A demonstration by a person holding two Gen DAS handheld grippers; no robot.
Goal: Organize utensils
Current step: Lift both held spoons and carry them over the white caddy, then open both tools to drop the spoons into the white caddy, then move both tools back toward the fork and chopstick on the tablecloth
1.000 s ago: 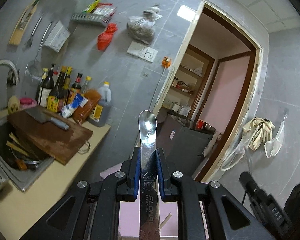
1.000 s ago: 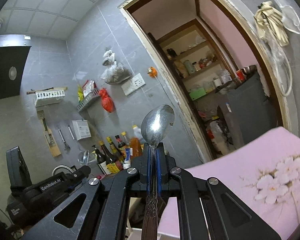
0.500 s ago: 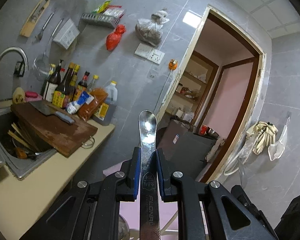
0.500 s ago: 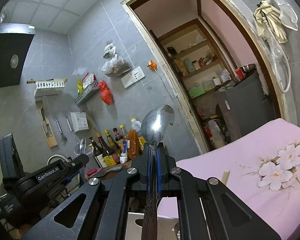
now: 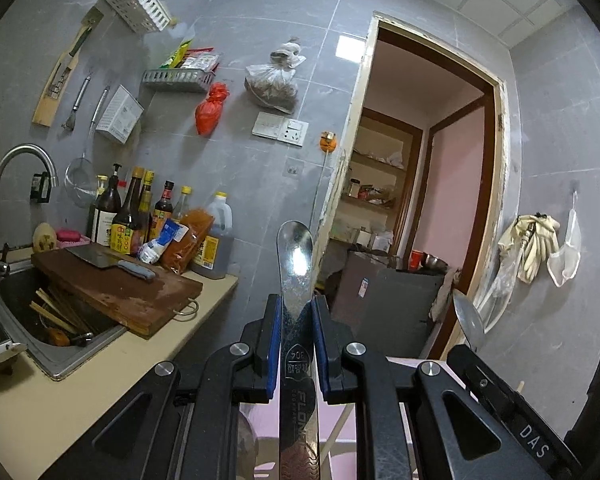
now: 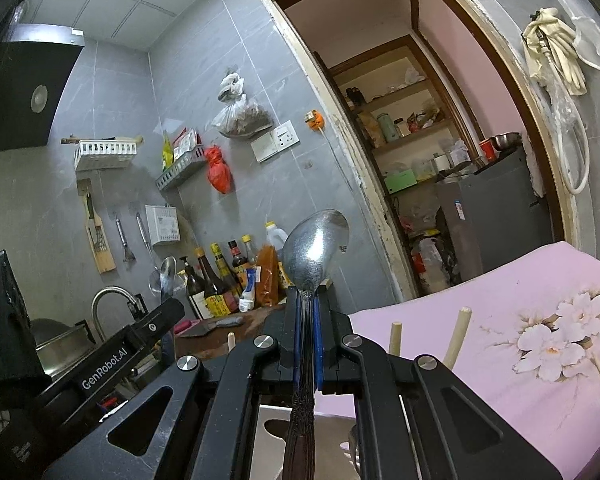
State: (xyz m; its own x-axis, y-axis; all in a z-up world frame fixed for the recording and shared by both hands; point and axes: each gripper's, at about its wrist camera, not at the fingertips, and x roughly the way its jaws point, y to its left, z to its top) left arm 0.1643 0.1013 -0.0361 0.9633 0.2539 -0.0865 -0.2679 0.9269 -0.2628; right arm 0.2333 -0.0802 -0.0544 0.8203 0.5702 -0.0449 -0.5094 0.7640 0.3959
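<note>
Upright, both shiny steel spoons: flat-handled spoon (image 5: 295,280), ornate-handled spoon (image 6: 314,256).

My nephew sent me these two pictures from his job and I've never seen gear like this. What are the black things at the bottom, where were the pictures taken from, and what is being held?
The black things are hand-held grippers, one in each of a person's hands; no robot arm is involved. Each carries a wide-angle camera looking forward along its two fingers, so each picture is one gripper's own view.

In the left-hand view, the left gripper is shut on a flat steel spoon that points upward. Behind it are a kitchen counter, a sink, a wooden cutting board with a cleaver on it, and sauce bottles by the wall.

In the right-hand view, the right gripper is shut on a rounder spoon with a patterned handle. A pink flowered surface lies to the right, with wooden pegs sticking up. Each gripper also shows at the edge of the other's picture.
</note>
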